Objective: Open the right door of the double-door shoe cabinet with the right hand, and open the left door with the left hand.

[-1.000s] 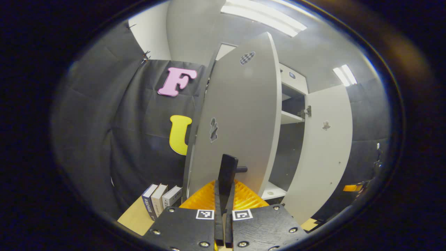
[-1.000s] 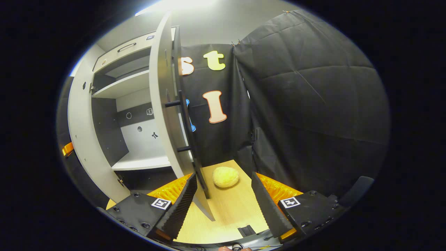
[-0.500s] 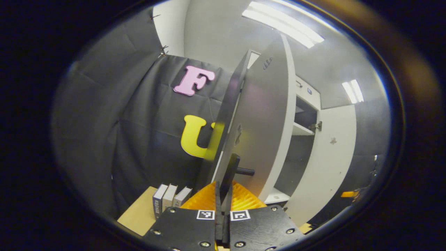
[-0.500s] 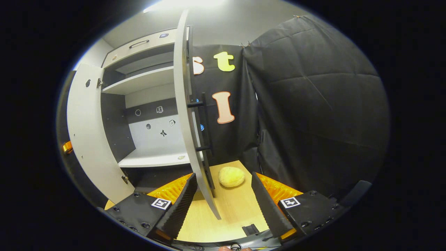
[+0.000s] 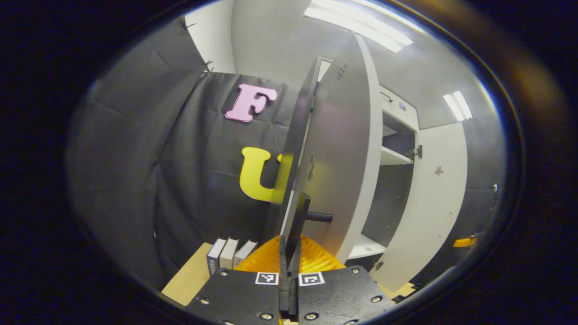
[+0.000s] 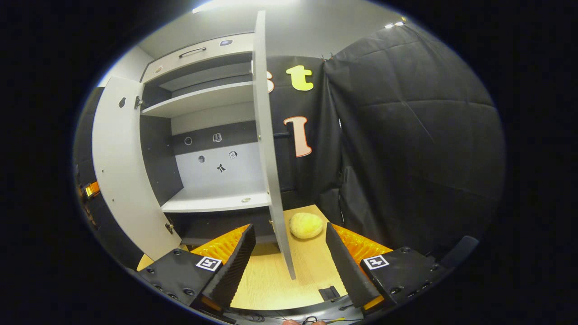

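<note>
Between pinching left tongs (image 5: 289,246) — left door's handle (image 5: 301,216); right tongs (image 6: 290,253) spread, empty.

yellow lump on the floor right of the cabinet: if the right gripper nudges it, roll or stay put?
The yellow lump is rounded, so it probably rolls. Its dimpled, foam-like surface suggests light and squashy, though unconfirmed. On the smooth wooden floor, little would stop it.

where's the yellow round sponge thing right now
In the right gripper view, the round yellow foam ball lies on the light wooden tabletop, just right of the open grey cabinet door's lower edge, in front of the black cloth wall.
</note>
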